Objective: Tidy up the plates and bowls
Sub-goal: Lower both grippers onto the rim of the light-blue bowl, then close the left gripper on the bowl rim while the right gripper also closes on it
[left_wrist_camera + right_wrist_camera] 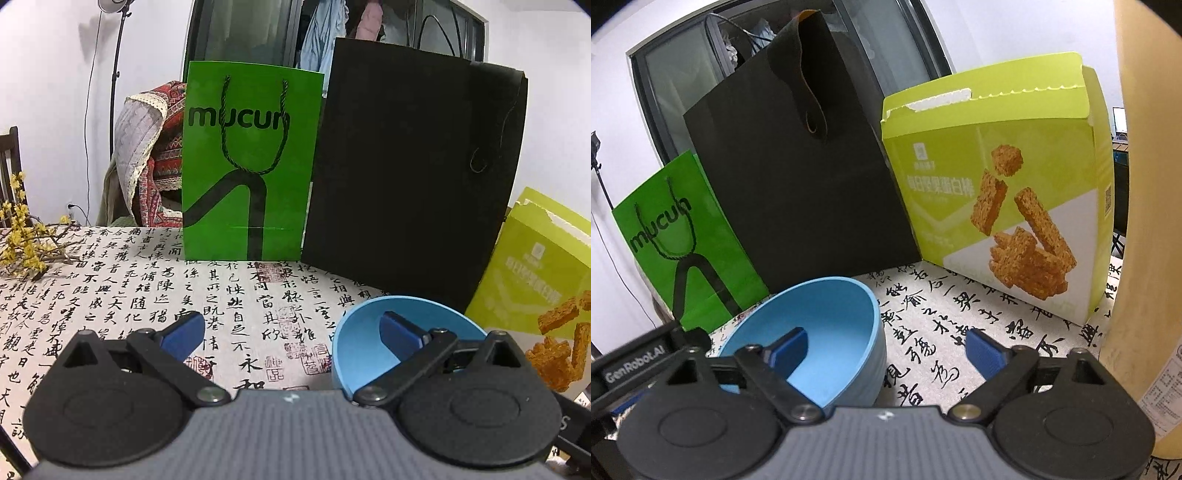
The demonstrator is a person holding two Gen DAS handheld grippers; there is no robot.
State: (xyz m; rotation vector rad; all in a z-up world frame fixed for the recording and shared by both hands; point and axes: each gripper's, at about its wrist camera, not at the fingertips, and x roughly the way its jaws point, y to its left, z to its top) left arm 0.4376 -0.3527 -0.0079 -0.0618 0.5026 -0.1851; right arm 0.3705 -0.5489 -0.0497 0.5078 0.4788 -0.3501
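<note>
A light blue bowl [356,350] stands upright on the calligraphy-print tablecloth [147,288], in front of the black bag. My left gripper [293,332] is open, with its right finger [400,332] inside the bowl and its left finger over the cloth; the bowl's left wall stands between them, untouched. In the right wrist view the same bowl [831,314] sits low and left. My right gripper [886,350] is open: one finger [790,347] is inside the bowl, the other outside over the cloth, and the pads are clear of the bowl's right wall.
Behind the bowl stand a green paper bag [251,162], a tall black bag [410,166] and a yellow-green snack box [997,192]. A yellow flowering branch [26,240] lies at the far left. A tan upright container [1145,221] rises close on the right.
</note>
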